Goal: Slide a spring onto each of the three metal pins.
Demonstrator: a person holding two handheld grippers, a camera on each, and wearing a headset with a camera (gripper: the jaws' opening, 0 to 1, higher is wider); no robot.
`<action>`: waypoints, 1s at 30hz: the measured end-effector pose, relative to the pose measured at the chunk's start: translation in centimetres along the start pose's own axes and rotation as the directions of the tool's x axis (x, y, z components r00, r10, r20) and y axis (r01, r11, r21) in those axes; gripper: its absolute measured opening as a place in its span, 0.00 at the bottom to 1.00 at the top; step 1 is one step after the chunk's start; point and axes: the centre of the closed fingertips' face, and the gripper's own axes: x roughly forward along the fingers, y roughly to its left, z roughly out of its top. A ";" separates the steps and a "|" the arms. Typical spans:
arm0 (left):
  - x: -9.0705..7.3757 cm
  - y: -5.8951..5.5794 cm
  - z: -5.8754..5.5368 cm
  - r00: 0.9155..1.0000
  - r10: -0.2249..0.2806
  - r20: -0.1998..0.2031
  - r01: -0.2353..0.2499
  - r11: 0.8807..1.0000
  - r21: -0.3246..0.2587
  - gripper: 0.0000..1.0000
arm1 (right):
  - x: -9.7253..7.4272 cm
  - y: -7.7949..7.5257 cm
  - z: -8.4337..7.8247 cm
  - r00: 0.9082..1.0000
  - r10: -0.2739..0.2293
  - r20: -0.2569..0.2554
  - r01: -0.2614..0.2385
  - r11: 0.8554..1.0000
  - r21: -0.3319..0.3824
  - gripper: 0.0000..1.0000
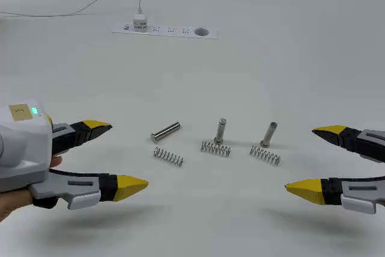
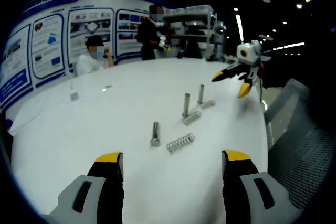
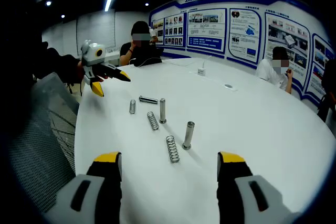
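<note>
On the white table (image 1: 271, 58), three springs (image 1: 215, 148) lie loose beside three pins (image 1: 221, 130), two standing, one tipped over; none threaded yet. Left gripper (image 1: 126, 154) and right gripper (image 1: 301, 159) hover gaping, holding nothing.

L gripper (image 1: 126, 154), R gripper (image 1: 301, 159): grey bodies, black fingers (image 1: 69, 132), yellow tips; L has green LED (image 1: 35, 111).
</note>
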 end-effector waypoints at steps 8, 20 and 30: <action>-0.1 -0.1 -0.2 1.000 -0.001 -0.005 0.001 1.000 -0.001 0.78 | 0.0 0.1 -0.1 1.000 0.001 -0.001 -0.001 1.000 0.004 0.75; -0.1 0.6 0.8 1.000 0.008 0.000 -0.008 1.000 0.009 0.75 | 0.2 0.3 -0.2 1.000 0.009 -0.005 -0.009 1.000 0.013 0.75; 0.3 2.1 2.1 1.000 0.025 -0.010 -0.025 0.999 0.039 0.66 | 0.1 0.4 -0.4 1.000 0.009 -0.009 -0.009 1.000 0.021 0.75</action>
